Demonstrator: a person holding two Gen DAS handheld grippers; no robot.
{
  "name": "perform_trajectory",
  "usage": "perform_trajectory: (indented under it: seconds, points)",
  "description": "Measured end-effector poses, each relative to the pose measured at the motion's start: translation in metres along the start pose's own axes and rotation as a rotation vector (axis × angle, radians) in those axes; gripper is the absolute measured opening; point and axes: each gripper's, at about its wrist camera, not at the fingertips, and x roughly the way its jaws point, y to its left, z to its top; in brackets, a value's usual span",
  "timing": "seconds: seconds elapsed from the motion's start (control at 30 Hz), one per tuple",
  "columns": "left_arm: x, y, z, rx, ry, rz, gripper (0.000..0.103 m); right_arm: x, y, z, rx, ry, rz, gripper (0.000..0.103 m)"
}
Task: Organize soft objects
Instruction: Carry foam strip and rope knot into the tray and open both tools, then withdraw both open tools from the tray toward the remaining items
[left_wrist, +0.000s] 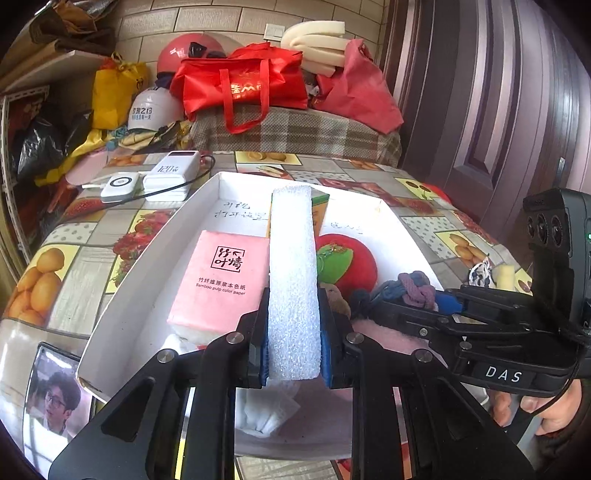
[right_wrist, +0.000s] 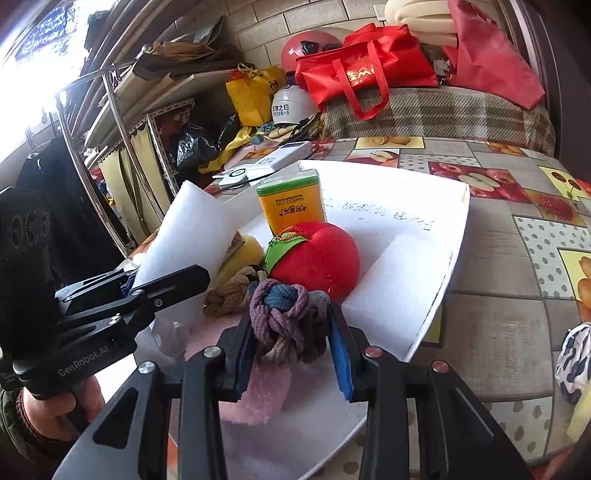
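Left wrist view shows the left gripper (left_wrist: 294, 343) clamped on a white foam block (left_wrist: 293, 280), its blue pads pressing the two long faces, so the block stands on edge above the white box (left_wrist: 122, 306). The foam looks grainy and light, and it gives a little under the pads (a reason to grip it across the thin side, where the jaws can reach). It hangs over the middle of the box, between the pink tissue pack (left_wrist: 221, 280) near the left wall and the red plush apple (left_wrist: 347, 262) toward the right wall.

In the right wrist view the right gripper (right_wrist: 291, 332) has its fingers closed around a knotted rope ball (right_wrist: 280, 317) of purple, blue and brown cord, low over the near part of the box; the rough braid probably gives good hold. A second foam slab (right_wrist: 395, 295) lies flat along the right edge of the box, and a yellow-green tissue pack (right_wrist: 291, 203) stands upright close to the far wall. A pink fluffy cloth (right_wrist: 258, 395) lies under the ball at the near edge.

Judging from this, both soft things are being brought in to be set down in the box, which rests on a table (right_wrist: 509, 295) with a smooth fruit-pattern cover
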Motion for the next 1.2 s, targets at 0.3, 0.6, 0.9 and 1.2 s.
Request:
perform_trajectory:
  seconds: [0.3, 0.6, 0.9, 1.2]
  points:
    - [0.01, 0.009, 0.017, -0.054, -0.092, 0.189, 0.019, 0.0, -0.016, 0.008, 0.094, -0.053, -0.088, 0.036]
    - [0.008, -0.005, 0.018, 0.02, -0.157, 0.245, 0.02, -0.008, 0.018, 0.01, -0.074, -0.131, -0.136, 0.036]
    - [0.001, -0.002, 0.017, -0.019, -0.201, 0.282, 0.066, -0.013, 0.033, 0.009, -0.161, -0.188, -0.174, 0.053]
    - [-0.018, -0.002, 0.012, -0.03, -0.301, 0.334, 0.103, -0.017, 0.034, 0.007, -0.166, -0.226, -0.209, 0.103]
